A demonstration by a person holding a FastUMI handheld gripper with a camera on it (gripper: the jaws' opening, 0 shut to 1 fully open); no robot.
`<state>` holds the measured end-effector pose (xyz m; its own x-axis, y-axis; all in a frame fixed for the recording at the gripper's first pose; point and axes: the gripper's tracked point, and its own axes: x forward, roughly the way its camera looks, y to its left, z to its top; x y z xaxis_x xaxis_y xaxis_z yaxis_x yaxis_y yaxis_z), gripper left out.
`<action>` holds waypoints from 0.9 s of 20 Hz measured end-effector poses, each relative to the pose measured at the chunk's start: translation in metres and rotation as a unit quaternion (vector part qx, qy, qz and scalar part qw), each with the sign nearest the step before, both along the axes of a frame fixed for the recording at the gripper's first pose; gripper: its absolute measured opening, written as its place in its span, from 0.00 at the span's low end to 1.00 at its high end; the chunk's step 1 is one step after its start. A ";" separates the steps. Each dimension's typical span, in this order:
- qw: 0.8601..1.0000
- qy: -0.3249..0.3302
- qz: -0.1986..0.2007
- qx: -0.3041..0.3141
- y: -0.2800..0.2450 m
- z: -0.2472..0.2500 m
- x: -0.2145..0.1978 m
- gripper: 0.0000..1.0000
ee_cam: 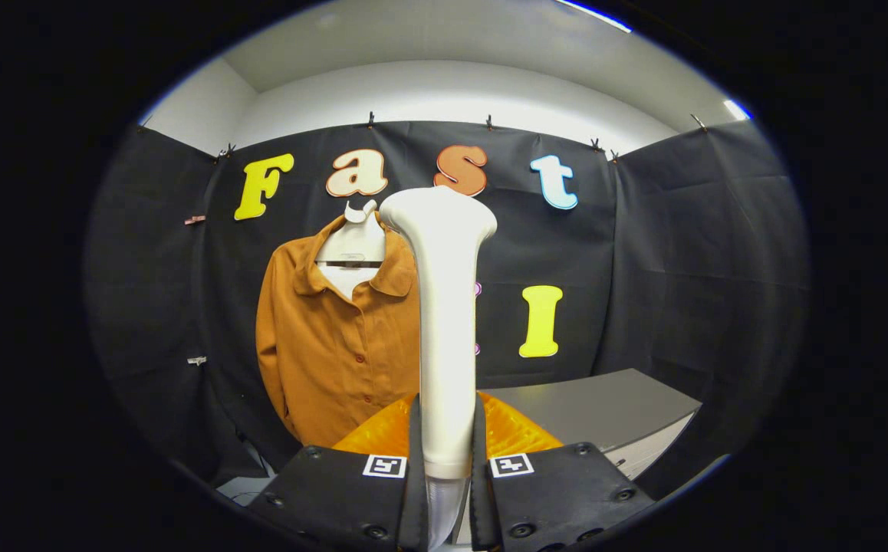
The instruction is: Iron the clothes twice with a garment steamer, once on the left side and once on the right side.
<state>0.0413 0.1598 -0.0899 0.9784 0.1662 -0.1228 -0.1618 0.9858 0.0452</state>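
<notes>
White steamer [444, 322] stands upright betw. the gripper [445, 429] fingers, both pressed tight on its handle, nearly closed around it. Its flared head tops out in front of the rust-orange shirt [329, 345], covering the shirt's right edge. Shirt hangs buttoned on a white hanger [352, 241] vs. the black cloth wall, beyond the fingers. Grey table [605, 406] off to the right, behind steamer.

The gripper [445, 429] is pointing forward and level, its jaws pressing from left and right on the upright white plastic garment steamer handle [444, 322].
</notes>
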 end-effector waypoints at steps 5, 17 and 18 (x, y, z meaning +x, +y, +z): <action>1.000 -0.008 0.005 -0.003 -0.015 0.015 -0.005 0.25; 1.000 -0.011 0.008 -0.001 -0.026 0.021 -0.009 0.25; 1.000 -0.012 0.008 0.001 -0.027 0.022 -0.009 0.25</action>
